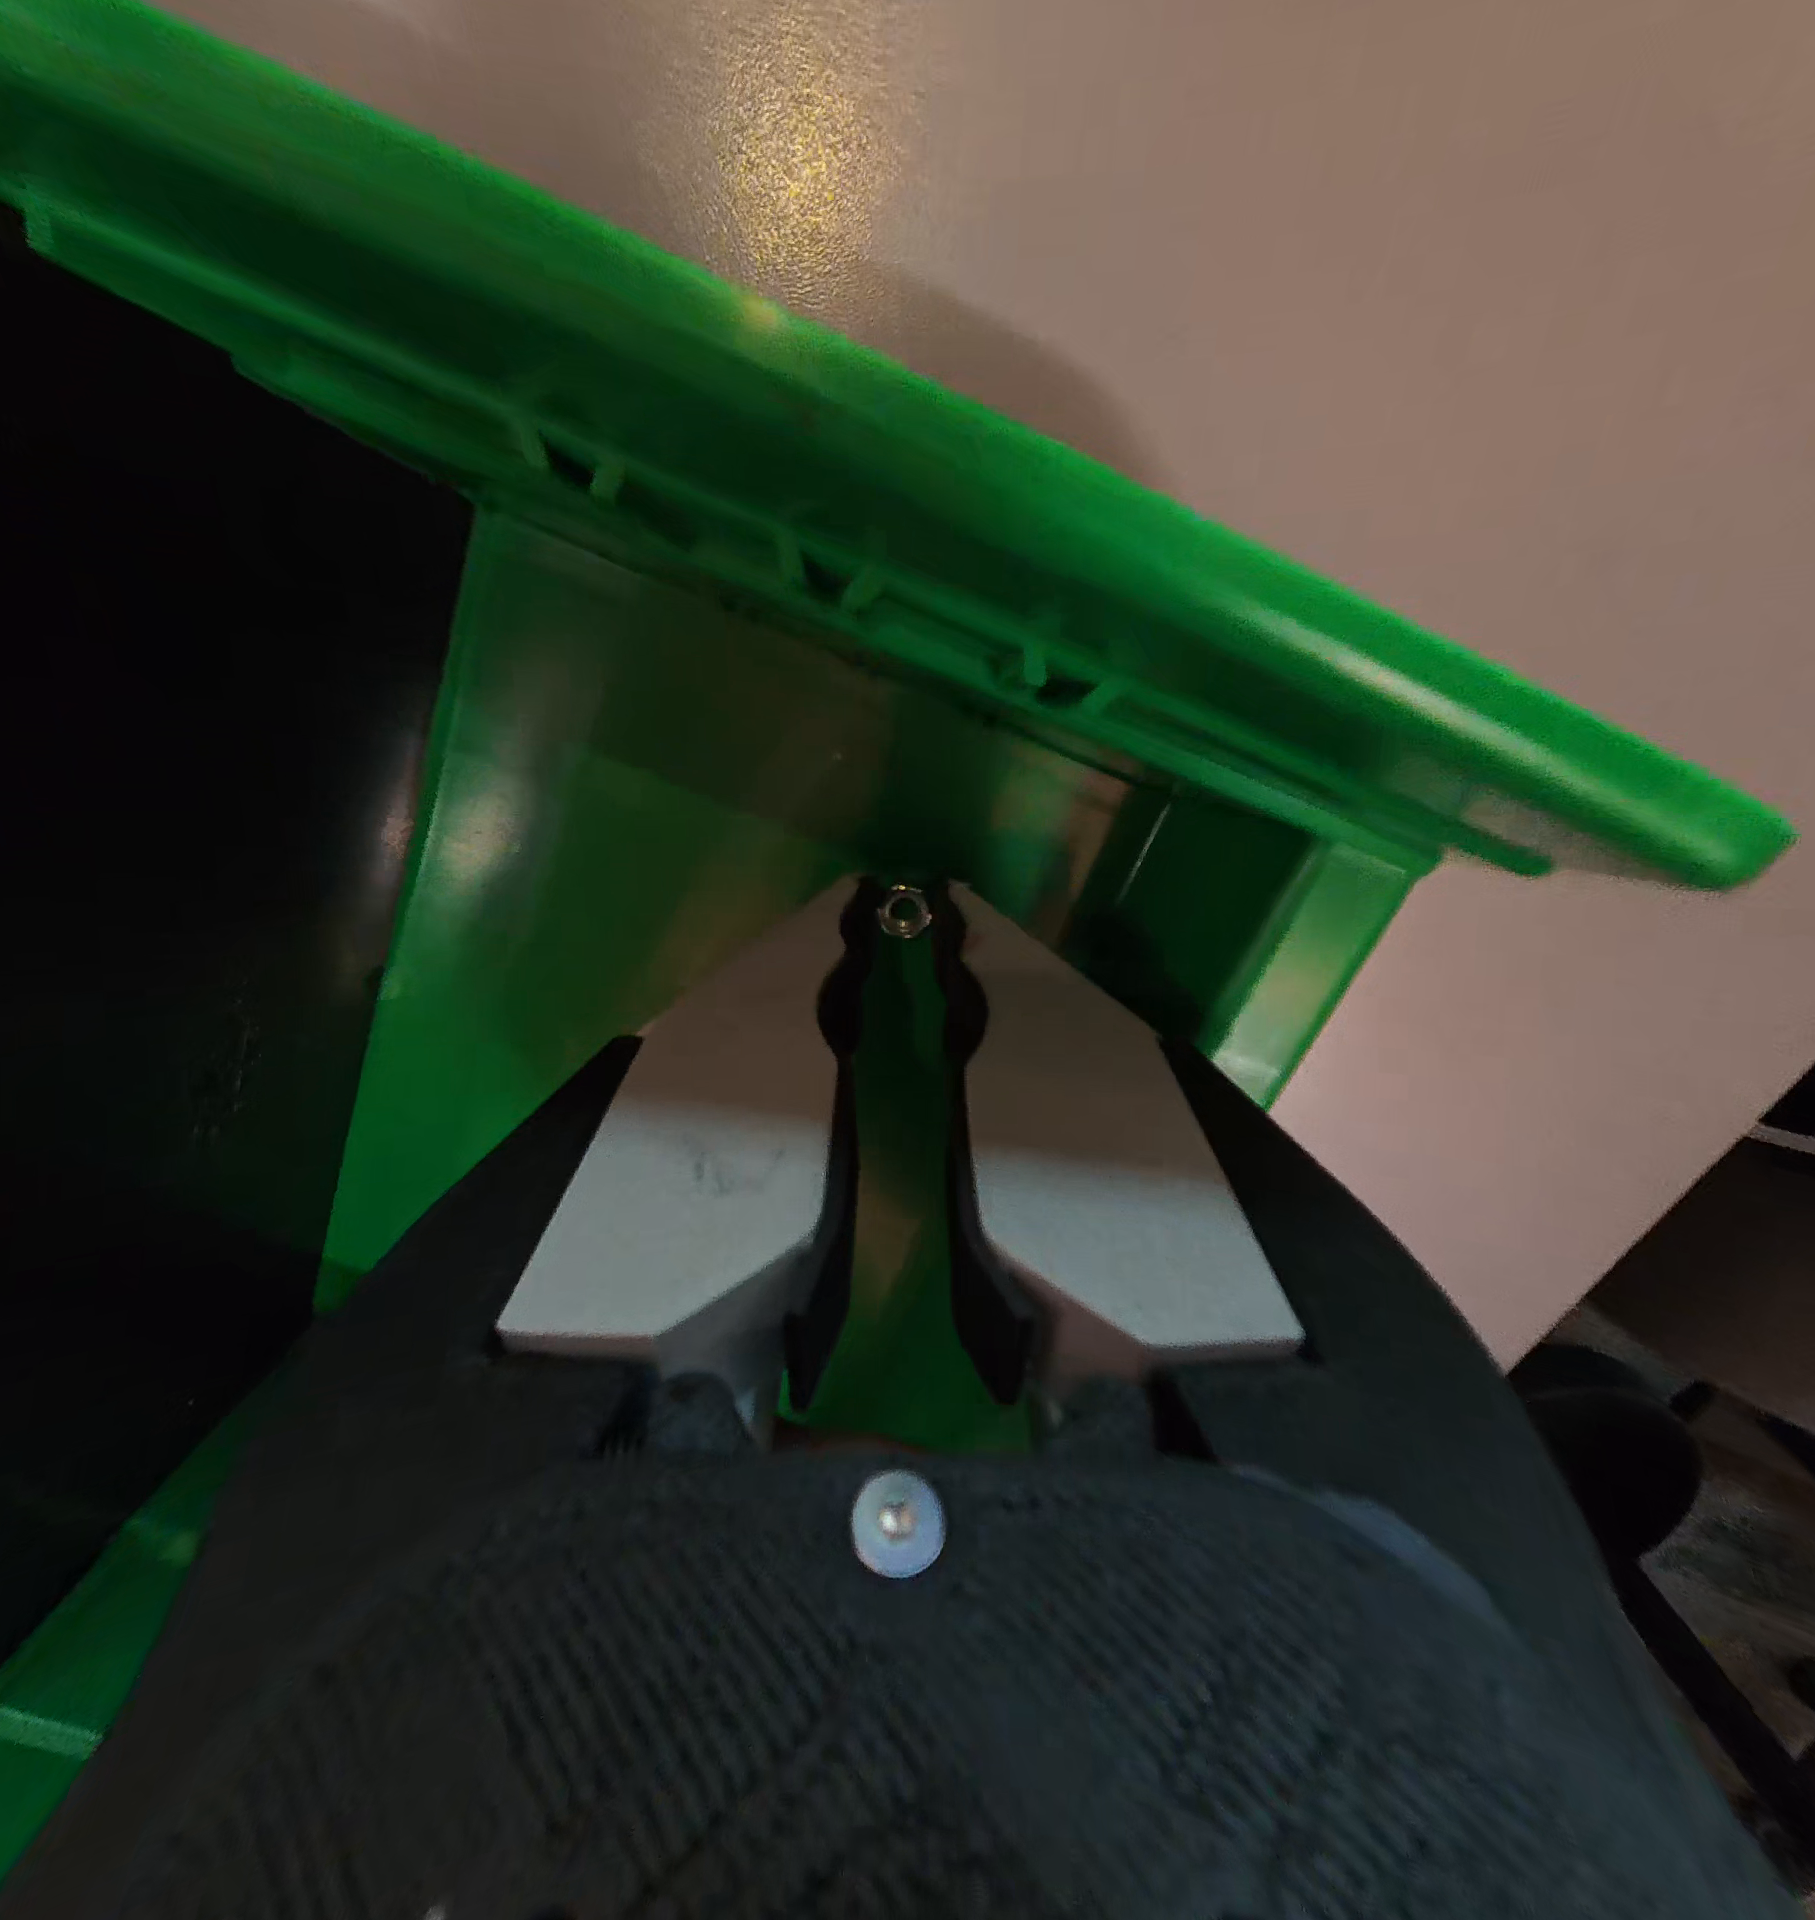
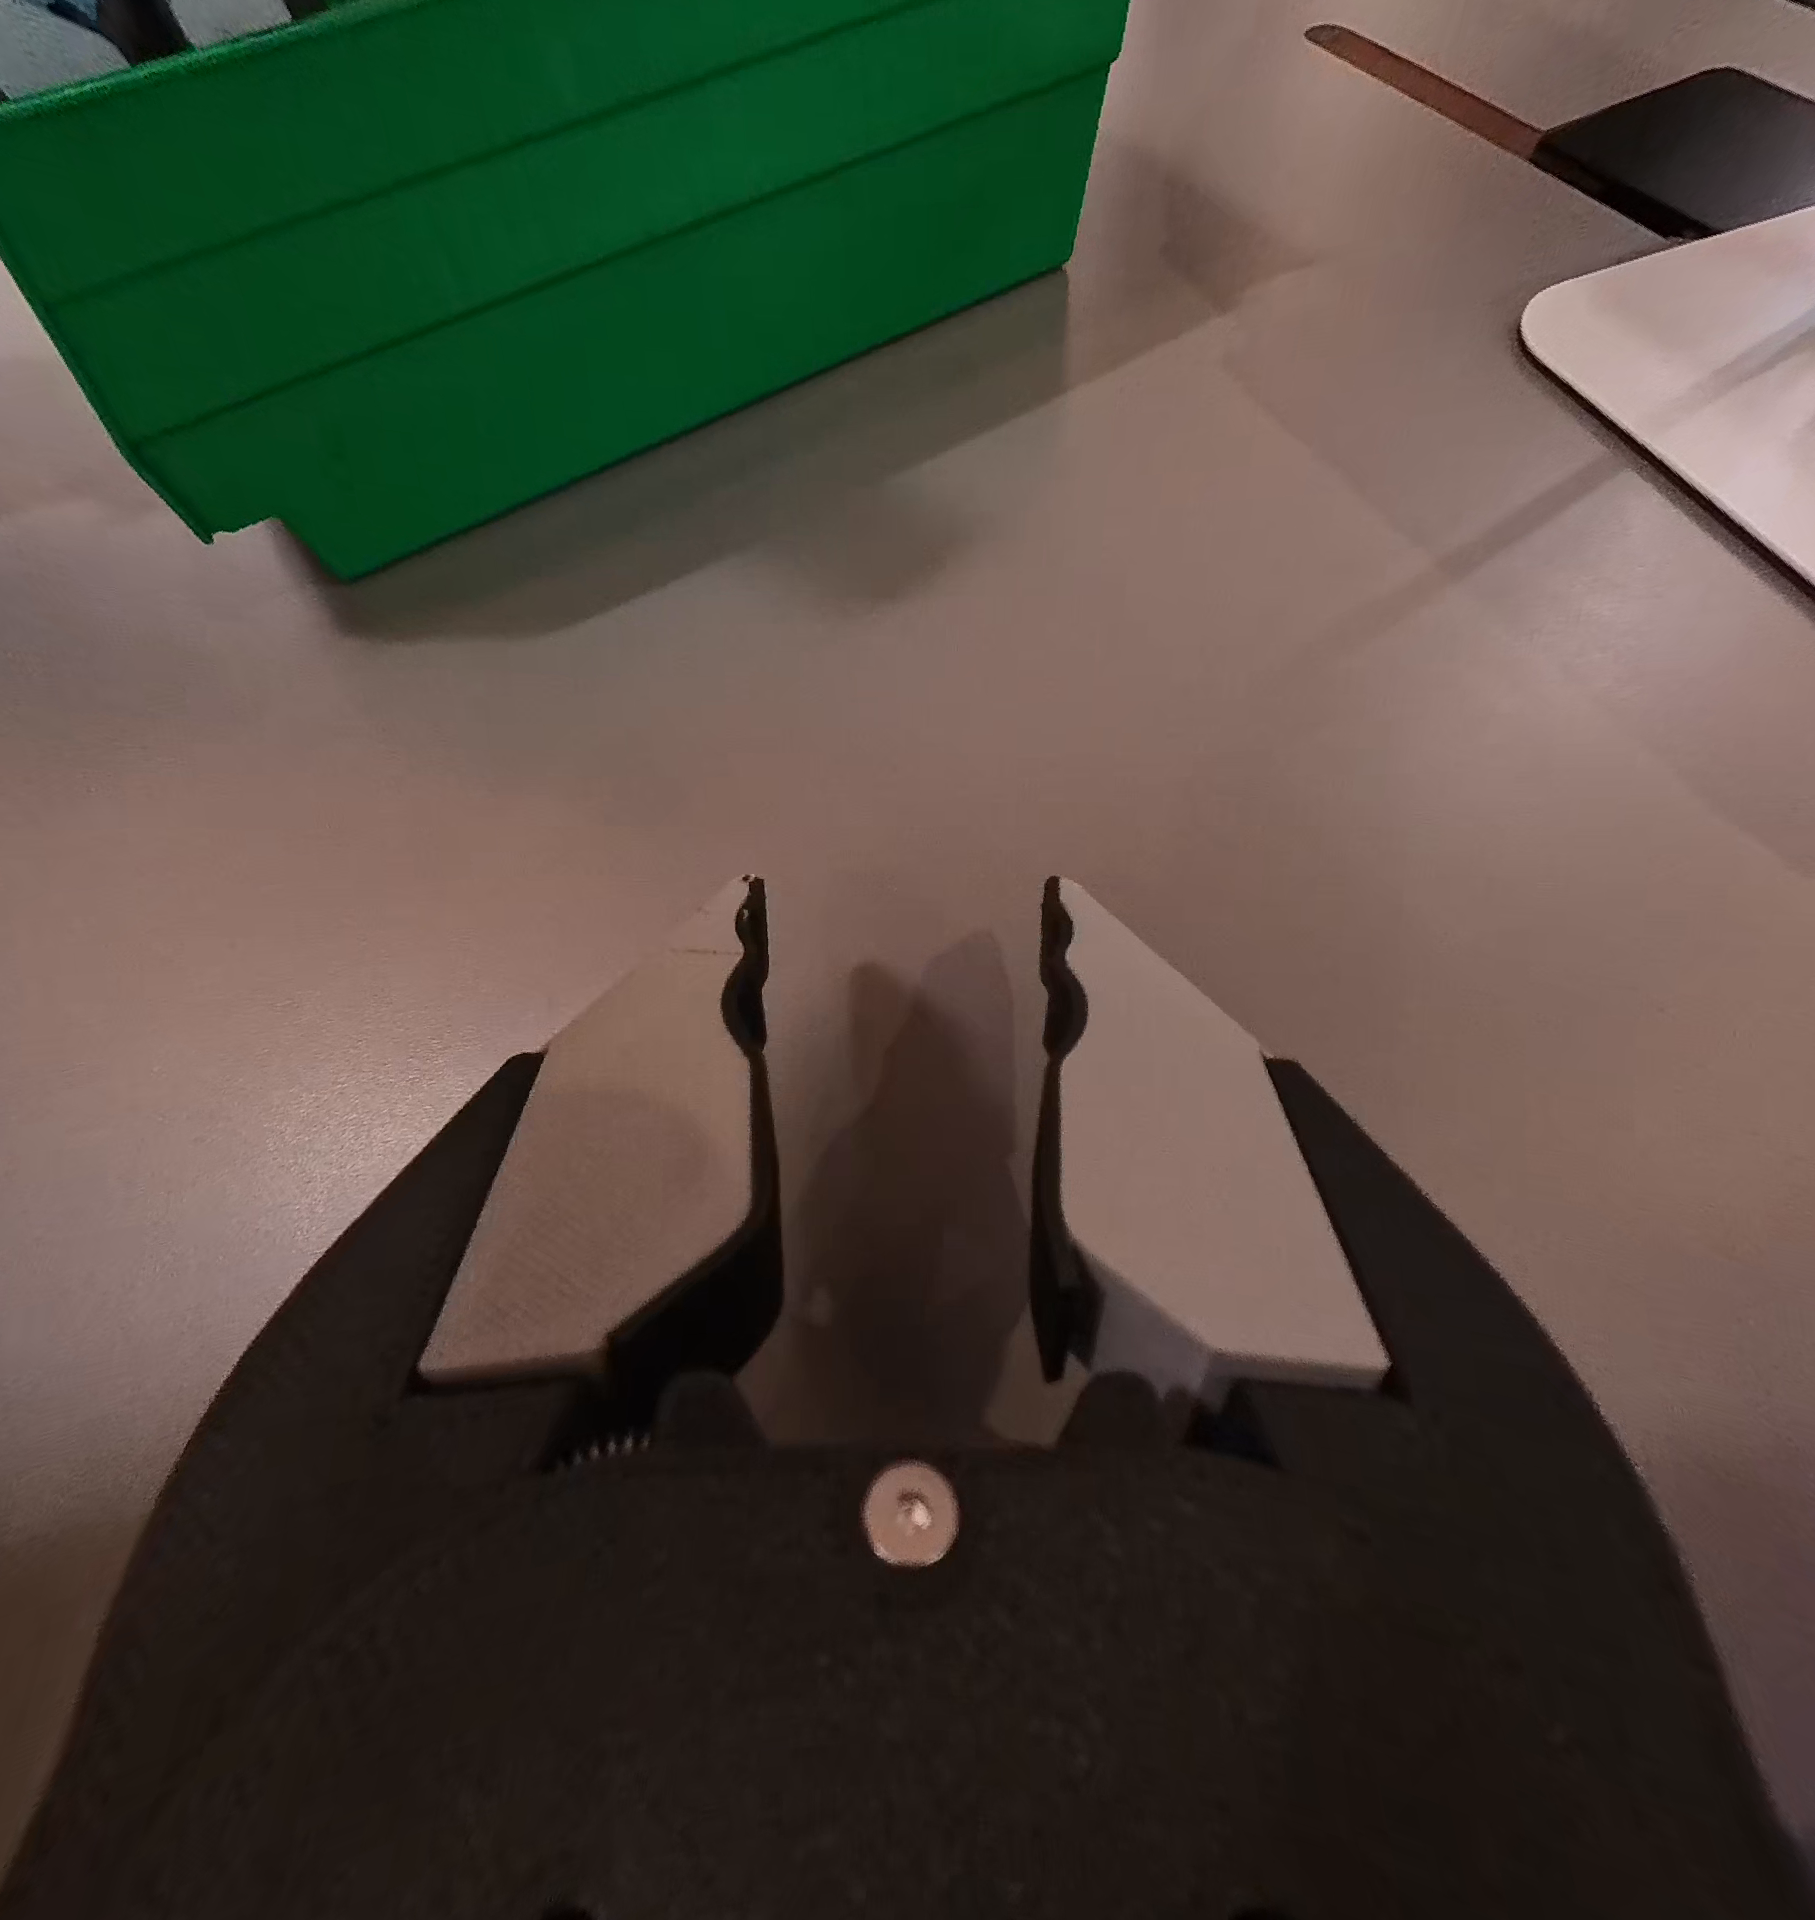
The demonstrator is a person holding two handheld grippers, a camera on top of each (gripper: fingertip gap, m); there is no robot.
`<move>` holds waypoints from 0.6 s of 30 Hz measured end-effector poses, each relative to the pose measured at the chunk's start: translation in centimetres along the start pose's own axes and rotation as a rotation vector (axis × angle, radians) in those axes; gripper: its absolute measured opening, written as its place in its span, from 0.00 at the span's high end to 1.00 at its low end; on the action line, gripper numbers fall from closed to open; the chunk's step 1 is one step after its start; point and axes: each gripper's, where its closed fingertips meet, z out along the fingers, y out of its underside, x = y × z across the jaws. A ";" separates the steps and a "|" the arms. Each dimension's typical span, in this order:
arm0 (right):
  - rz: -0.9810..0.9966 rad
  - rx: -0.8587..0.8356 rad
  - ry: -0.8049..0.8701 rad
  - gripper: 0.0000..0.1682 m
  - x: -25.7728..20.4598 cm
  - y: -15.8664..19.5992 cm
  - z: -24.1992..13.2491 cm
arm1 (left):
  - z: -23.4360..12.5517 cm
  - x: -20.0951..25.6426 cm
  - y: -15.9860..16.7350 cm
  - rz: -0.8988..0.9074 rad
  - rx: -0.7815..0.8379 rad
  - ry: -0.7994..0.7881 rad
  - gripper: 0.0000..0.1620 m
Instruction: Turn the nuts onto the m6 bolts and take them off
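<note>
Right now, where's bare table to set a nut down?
Widest free patch: the table between the green bin and the open right gripper, running right toward the pale pad. Far right is crowded by that pad and a dark slab. The left gripper sits tight against the bin, pinching a nut; no room there.

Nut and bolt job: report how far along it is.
Done: the left gripper has pinched a small nut at its fingertips, over the green bin. In hand: that nut only. Left: the right gripper is open and empty above the table, no bolt shows, so no threading has visibly begun.
</note>
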 end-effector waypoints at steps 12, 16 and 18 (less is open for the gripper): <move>-0.006 0.006 -0.023 0.70 -0.9 -0.2 0.0 | -6.4 -2.7 -1.1 -0.061 0.126 -0.129 0.95; -0.031 0.018 0.031 0.70 -0.1 -0.8 -0.8 | -11.9 1.5 -6.8 0.045 0.373 -0.079 0.95; -0.035 0.043 0.094 0.70 1.1 -1.5 -1.7 | -12.9 4.8 -9.7 0.159 0.414 -0.079 0.95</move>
